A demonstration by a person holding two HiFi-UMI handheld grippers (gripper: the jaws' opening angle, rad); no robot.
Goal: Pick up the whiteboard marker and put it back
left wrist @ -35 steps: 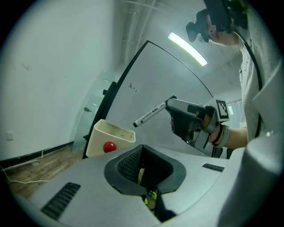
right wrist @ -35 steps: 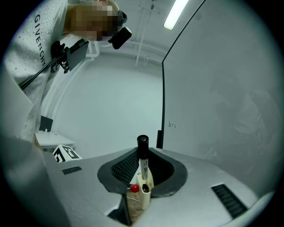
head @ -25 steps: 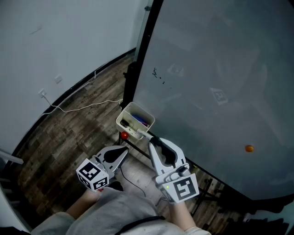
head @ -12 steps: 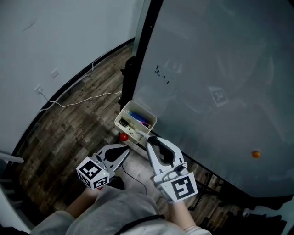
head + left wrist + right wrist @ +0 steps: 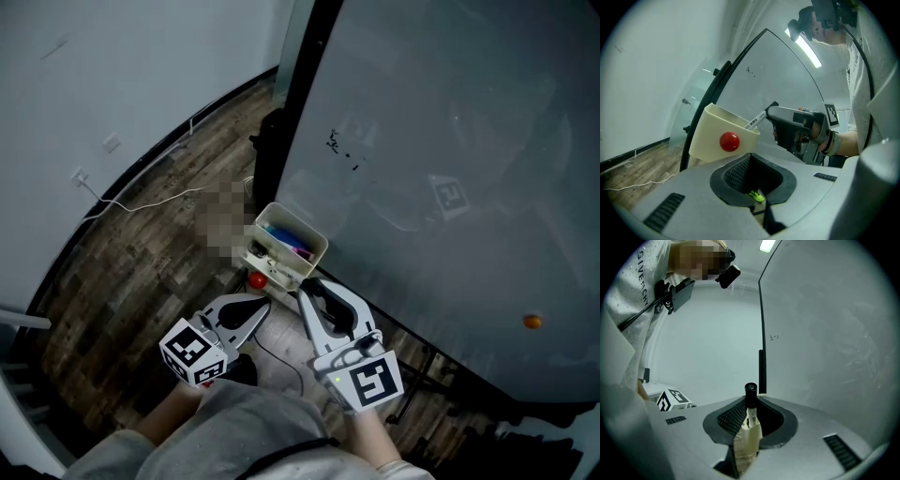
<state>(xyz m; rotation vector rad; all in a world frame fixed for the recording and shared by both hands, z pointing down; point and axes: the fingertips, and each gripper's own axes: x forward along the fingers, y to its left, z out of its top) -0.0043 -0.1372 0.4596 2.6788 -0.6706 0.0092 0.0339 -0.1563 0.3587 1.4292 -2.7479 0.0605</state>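
Note:
The whiteboard marker (image 5: 750, 416) has a white body and a black cap, and my right gripper (image 5: 750, 401) is shut on it. In the left gripper view the marker (image 5: 756, 121) sticks out of the right gripper (image 5: 774, 108) over the rim of a cream box (image 5: 712, 136). That box (image 5: 314, 246) hangs at the lower edge of the whiteboard (image 5: 450, 169) and holds several other pens. My left gripper (image 5: 261, 305) is just below the box, shut with nothing in it. The right gripper (image 5: 307, 289) points at the box's near right corner.
A red round magnet (image 5: 255, 279) sticks to the box front. An orange magnet (image 5: 532, 322) sits low on the board at the right. A white cable (image 5: 141, 202) runs over the wooden floor (image 5: 141, 272) by the wall. The board's black frame post (image 5: 300, 84) rises behind the box.
Both grippers have sunk a little. The right one, with the marker still in it, has come slightly nearer to the cream box.

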